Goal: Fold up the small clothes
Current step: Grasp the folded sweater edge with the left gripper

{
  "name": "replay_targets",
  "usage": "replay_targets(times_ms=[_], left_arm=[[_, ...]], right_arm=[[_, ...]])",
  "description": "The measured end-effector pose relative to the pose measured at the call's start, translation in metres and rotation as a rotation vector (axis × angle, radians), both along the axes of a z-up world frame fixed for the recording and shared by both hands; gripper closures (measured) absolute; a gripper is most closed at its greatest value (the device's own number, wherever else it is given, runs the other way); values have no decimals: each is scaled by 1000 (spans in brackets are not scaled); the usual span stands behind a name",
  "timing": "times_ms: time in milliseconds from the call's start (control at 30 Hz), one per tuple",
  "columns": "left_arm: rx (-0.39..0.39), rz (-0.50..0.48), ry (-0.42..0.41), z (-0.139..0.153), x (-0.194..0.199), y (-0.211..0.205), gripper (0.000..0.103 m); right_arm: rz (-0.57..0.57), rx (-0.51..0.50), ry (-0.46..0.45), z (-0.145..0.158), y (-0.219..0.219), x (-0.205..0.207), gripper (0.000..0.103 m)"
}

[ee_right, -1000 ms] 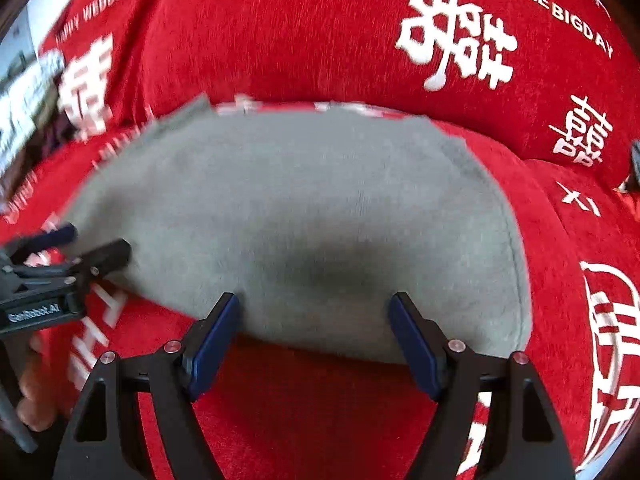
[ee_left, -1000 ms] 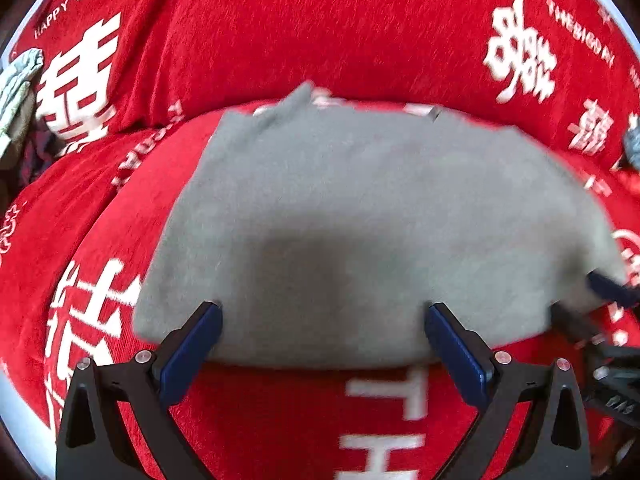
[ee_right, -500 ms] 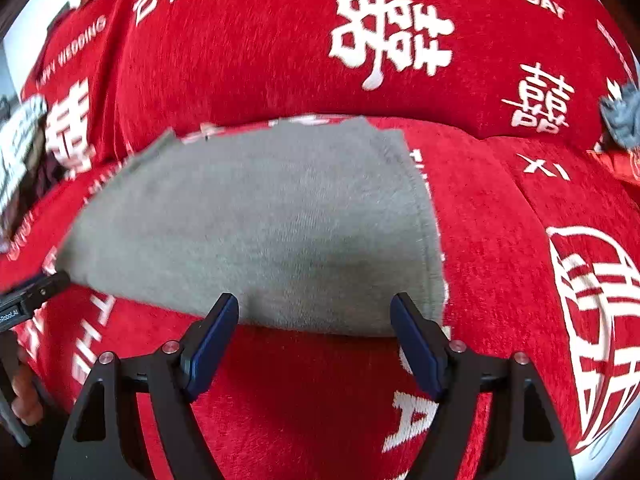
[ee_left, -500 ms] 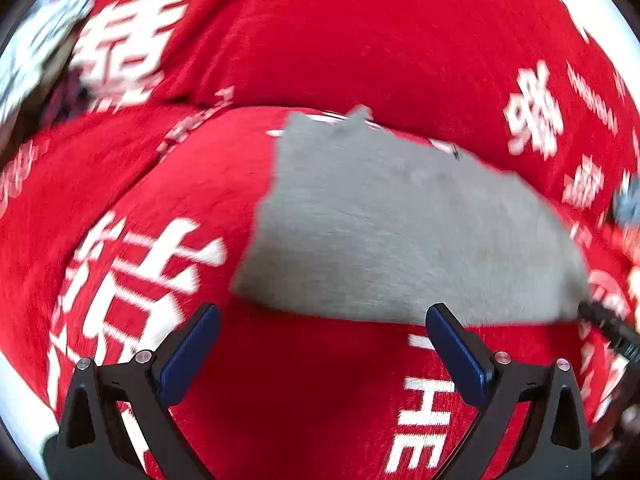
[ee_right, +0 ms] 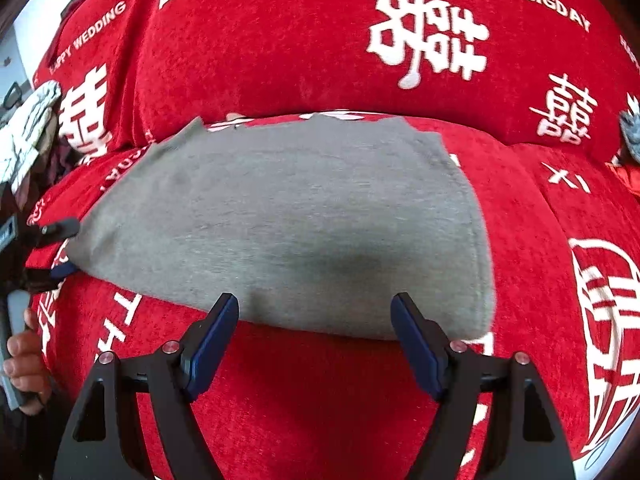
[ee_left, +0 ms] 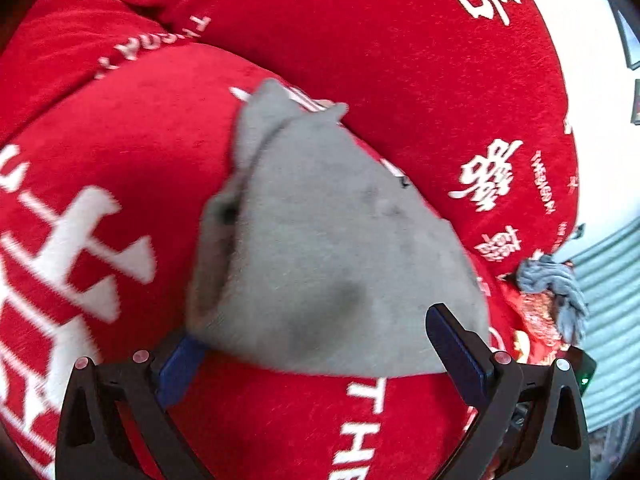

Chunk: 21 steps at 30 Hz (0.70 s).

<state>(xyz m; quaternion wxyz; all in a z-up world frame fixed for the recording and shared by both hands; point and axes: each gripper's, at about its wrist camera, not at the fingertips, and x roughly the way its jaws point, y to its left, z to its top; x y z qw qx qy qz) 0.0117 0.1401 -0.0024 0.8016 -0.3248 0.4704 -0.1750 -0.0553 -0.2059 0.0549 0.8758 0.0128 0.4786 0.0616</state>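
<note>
A small grey folded garment (ee_left: 332,248) lies flat on the red sofa seat; it also shows in the right wrist view (ee_right: 288,224). My left gripper (ee_left: 316,340) is open at the garment's near left corner, its left finger (ee_left: 180,360) partly under the cloth edge. In the right wrist view the left gripper (ee_right: 60,248) sits at the garment's left corner. My right gripper (ee_right: 314,336) is open and empty, with its fingertips at the garment's near edge.
The red sofa cover (ee_right: 304,392) has white lettering, and its backrest (ee_right: 304,40) rises behind the garment. A pile of light clothes (ee_right: 28,136) lies at the far left. A grey-blue knitted item (ee_left: 552,284) lies on the seat to the right.
My left gripper has swung round to the garment's left corner, and its left finger has slid under the cloth edge. My right gripper has moved slightly closer to the near edge.
</note>
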Motion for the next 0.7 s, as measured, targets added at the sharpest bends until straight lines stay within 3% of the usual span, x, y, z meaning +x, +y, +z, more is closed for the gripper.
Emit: replay_targets(times_ms=[100, 200, 267, 300, 333, 367, 467, 600, 700], left_arm=[[-80, 16, -19, -2, 4, 6, 3], [-65, 4, 1, -7, 9, 6, 40], [-43, 6, 0, -8, 11, 8, 48], [-36, 10, 1, -7, 12, 9, 57], [-31, 12, 7, -8, 13, 10, 73], [-19, 15, 21, -10, 14, 11, 80], [4, 16, 7, -10, 12, 11, 85], [183, -2, -72, 3, 5, -7, 85], [186, 0, -90, 4, 5, -7, 85]], right_arm=[[13, -3, 5, 2, 7, 6, 22], [39, -15, 11, 7, 18, 20, 22], [57, -13, 15, 10, 27, 33, 22], [66, -5, 18, 12, 33, 41, 22], [78, 12, 25, 15, 40, 53, 22], [92, 28, 33, 17, 46, 62, 22], [141, 82, 75, 20, 70, 96, 22], [201, 137, 153, 11, 115, 144, 22], [227, 179, 221, -1, 150, 178, 22]])
